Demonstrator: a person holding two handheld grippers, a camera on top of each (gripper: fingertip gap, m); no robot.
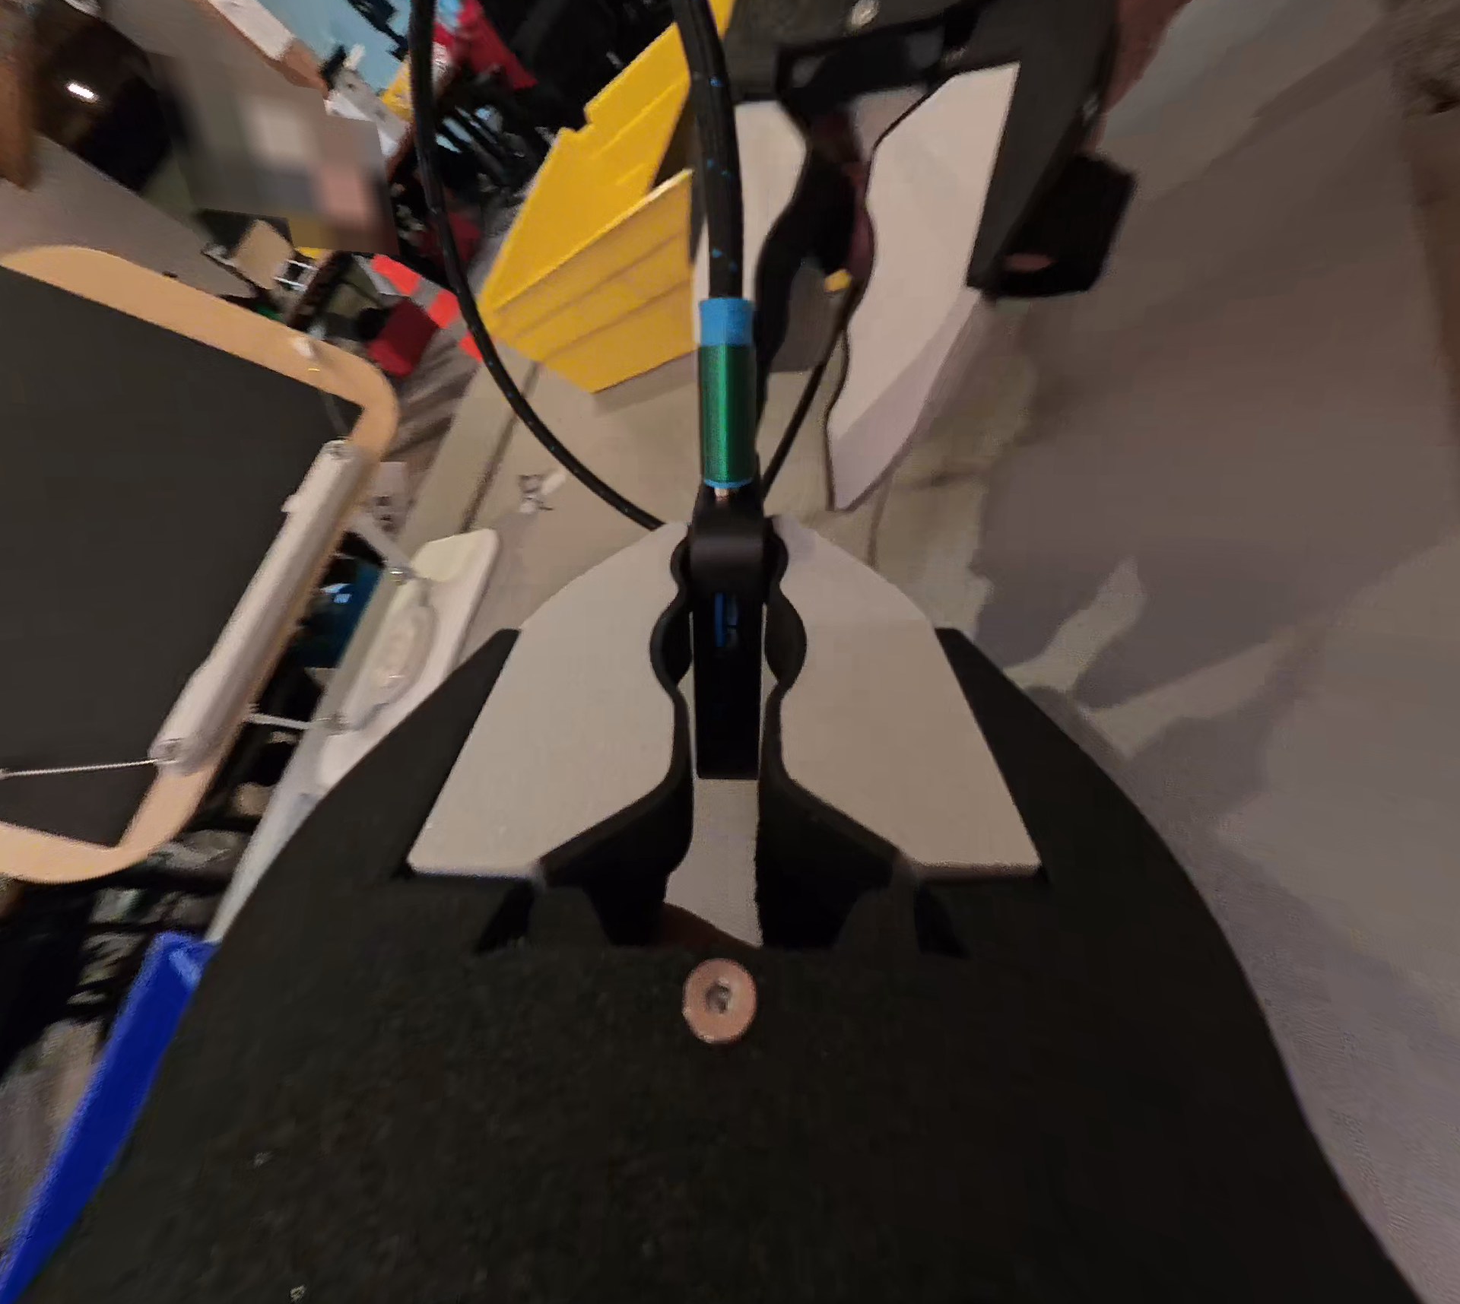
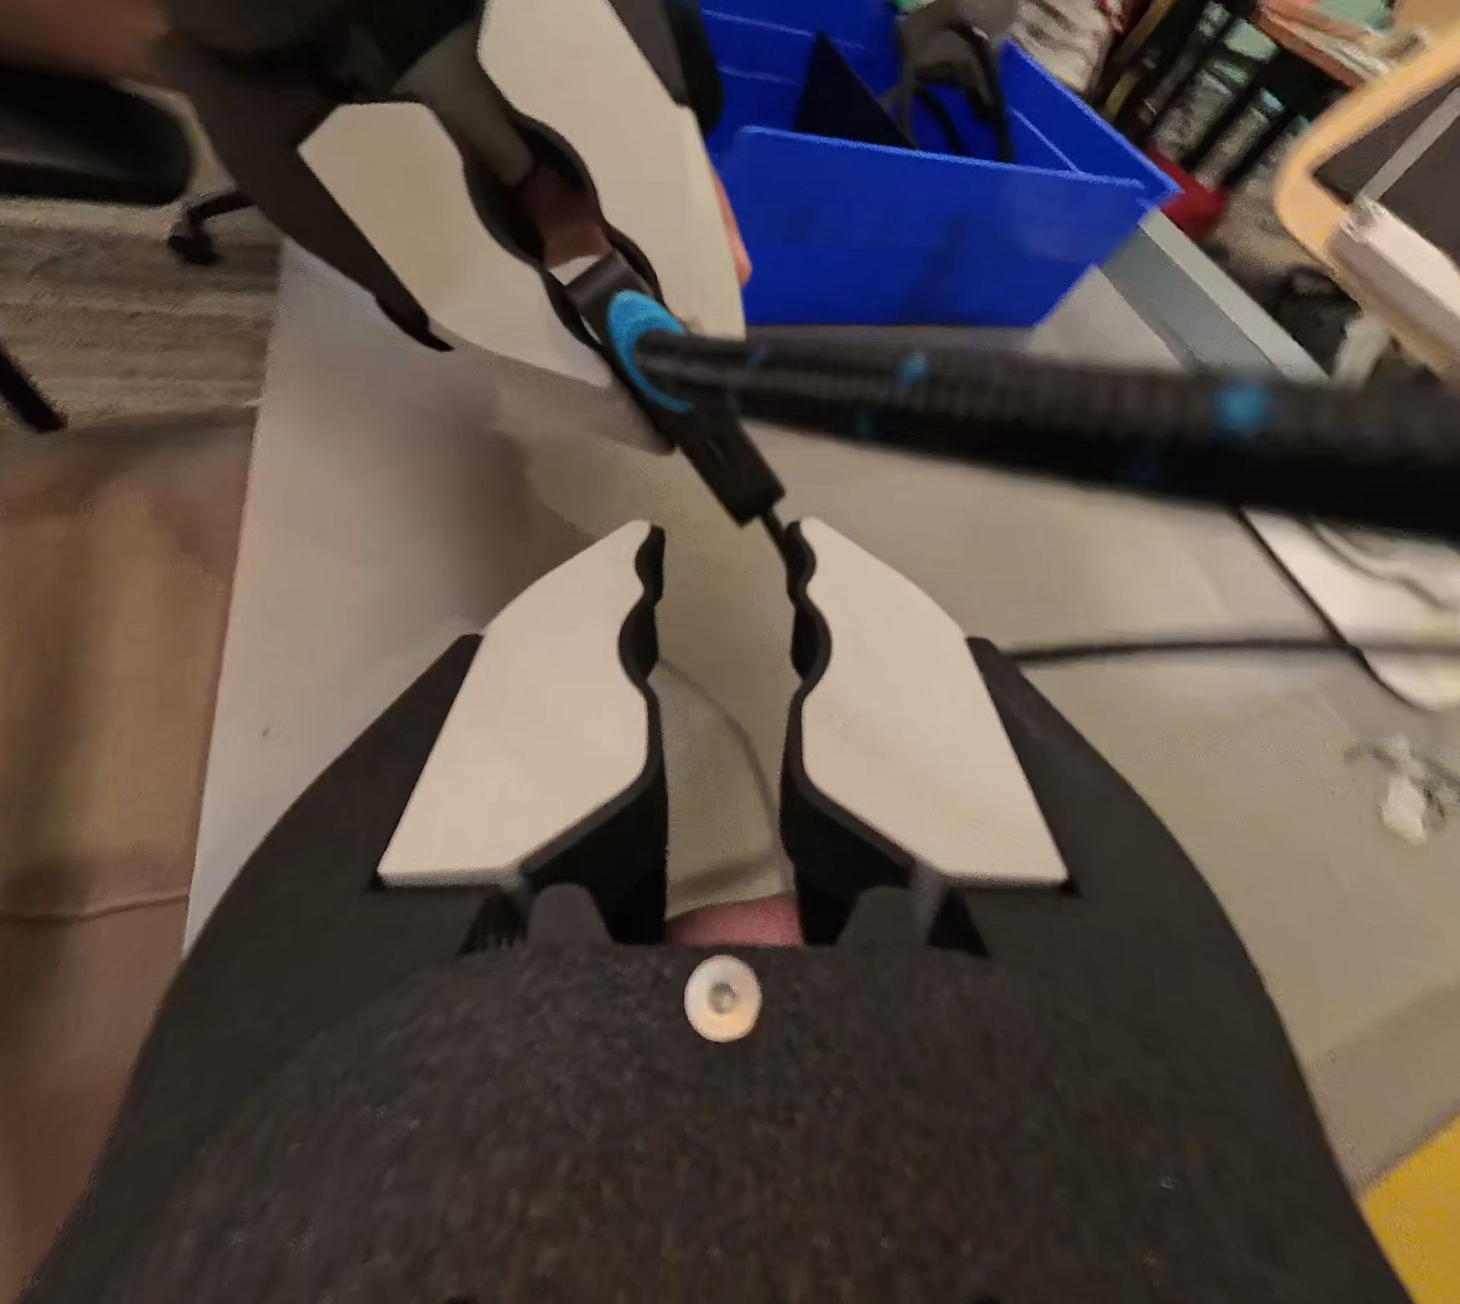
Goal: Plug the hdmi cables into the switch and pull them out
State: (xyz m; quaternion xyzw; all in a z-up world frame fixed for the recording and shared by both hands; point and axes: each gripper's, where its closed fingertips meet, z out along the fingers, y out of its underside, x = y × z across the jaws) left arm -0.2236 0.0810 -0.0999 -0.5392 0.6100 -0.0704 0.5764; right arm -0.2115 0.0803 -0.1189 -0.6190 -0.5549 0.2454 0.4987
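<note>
Left wrist view shows our left gripper [image 1: 727, 555] clamped on a slim black switch [image 1: 725, 673], the two white fingers [image 1: 585, 697] pressed against its sides. From the end of the switch at twelve o'clock a green metal plug [image 1: 727, 425] with a blue collar stands seated in it, and its black braided hdmi cable [image 1: 711, 160] with blue flecks rises, loops over the top of the frame and comes back down at ten o'clock. Beyond it, at one o'clock, our right gripper [image 1: 885, 176] faces us above the grey table [image 1: 1185, 476].

A yellow bin [image 1: 616, 255] sits at eleven o'clock behind the cable; we cannot tell what it holds. A corner of a blue bin [image 1: 118, 1068] shows at eight o'clock, its inside out of sight.

Right wrist view gives the opposite side. Our right gripper [image 2: 723, 539] has its fingers apart with nothing held; a thin black lead [image 2: 778, 535] leaving the switch [image 2: 711, 429] lies just beside its right fingertip. The left gripper [image 2: 585, 286] at eleven o'clock grips the switch, and the braided cable [image 2: 1027, 413] runs off toward three o'clock. At one o'clock the blue bin [image 2: 908, 239] holds an upright dark divider [image 2: 845, 97] and a loop of black cable [image 2: 956, 81] hanging in at its far rim.
</note>
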